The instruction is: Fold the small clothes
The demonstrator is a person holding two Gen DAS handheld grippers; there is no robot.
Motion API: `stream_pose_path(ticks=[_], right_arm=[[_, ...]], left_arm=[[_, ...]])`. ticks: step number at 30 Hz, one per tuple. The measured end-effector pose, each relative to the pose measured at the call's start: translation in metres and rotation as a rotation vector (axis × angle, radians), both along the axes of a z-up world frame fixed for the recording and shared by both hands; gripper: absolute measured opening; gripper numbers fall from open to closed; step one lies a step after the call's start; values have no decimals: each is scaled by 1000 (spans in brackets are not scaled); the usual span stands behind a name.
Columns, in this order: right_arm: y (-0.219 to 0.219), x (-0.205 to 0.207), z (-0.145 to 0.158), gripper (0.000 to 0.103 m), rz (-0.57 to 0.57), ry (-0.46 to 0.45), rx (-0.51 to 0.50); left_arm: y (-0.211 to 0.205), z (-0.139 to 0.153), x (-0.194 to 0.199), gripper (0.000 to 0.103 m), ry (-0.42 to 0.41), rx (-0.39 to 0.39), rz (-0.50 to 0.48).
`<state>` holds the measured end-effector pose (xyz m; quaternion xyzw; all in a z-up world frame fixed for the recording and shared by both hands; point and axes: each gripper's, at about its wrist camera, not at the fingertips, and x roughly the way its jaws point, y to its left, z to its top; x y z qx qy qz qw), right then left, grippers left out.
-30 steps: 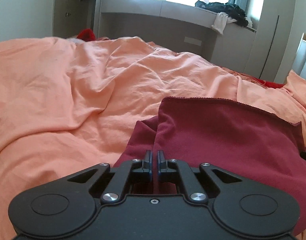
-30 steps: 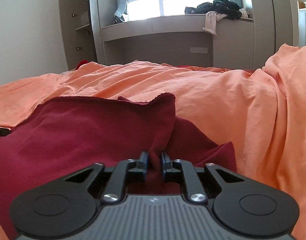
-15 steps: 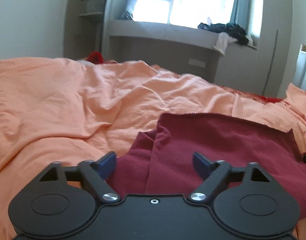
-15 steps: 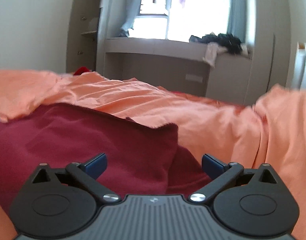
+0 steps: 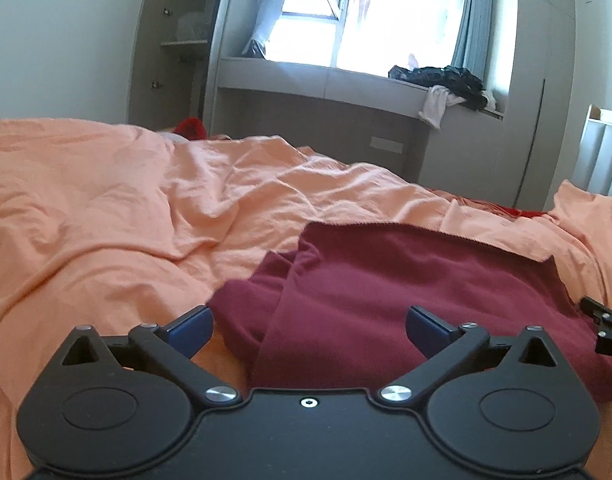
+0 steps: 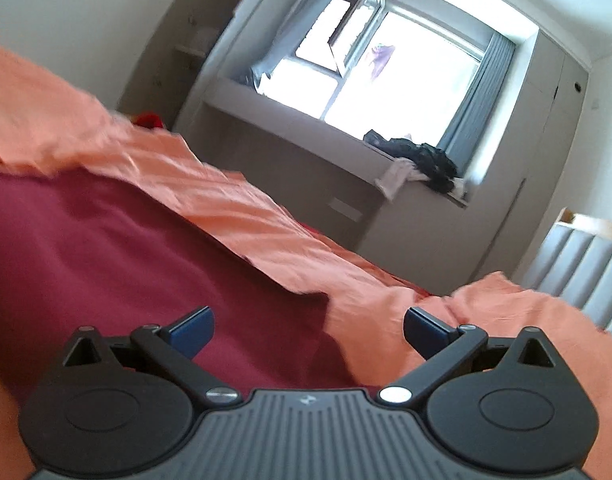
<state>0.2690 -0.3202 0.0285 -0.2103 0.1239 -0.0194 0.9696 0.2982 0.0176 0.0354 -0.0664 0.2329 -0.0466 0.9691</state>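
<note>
One dark red garment (image 5: pixel 405 300) of soft, fleecy cloth lies folded on the rumpled orange bedspread (image 5: pixel 118 216), its long axis running across the bed and its stitched far edge towards the window (image 5: pixel 385 20). Left gripper (image 5: pixel 307 330): jaws opening, nothing pinched. Right gripper (image 6: pixel 307 326): jaws wide apart over the cloth's corner, empty. Dark clothes (image 5: pixel 445 80) are heaped on the grey sill.
</note>
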Motion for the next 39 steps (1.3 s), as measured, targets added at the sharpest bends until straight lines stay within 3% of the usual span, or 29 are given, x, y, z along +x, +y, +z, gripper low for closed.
stream_pose_path(ticks=[5, 10, 16, 19, 22, 25, 30, 39], right_arm=[[20, -13, -2, 103, 94, -24, 103], [39, -21, -4, 103, 136, -57, 112], [53, -19, -8, 103, 178, -37, 80], [54, -18, -12, 103, 181, -27, 72], [51, -15, -17, 103, 182, 19, 119], [49, -11, -28, 103, 160, 83, 184], [47, -15, -36, 103, 86, 86, 311], [63, -21, -42, 103, 57, 18, 191]], left_arm=[[5, -6, -12, 102, 6, -71, -30], [12, -22, -33, 102, -9, -235, -86], [3, -42, -38, 102, 31, -278, -231], [1, -48, -35, 102, 44, -308, -255], [2, -51, -28, 102, 55, -349, -237], [3, -53, -18, 102, 73, -336, -177], [4, -52, -4, 102, 59, -337, -80], [4, -51, 12, 102, 65, -381, 4]])
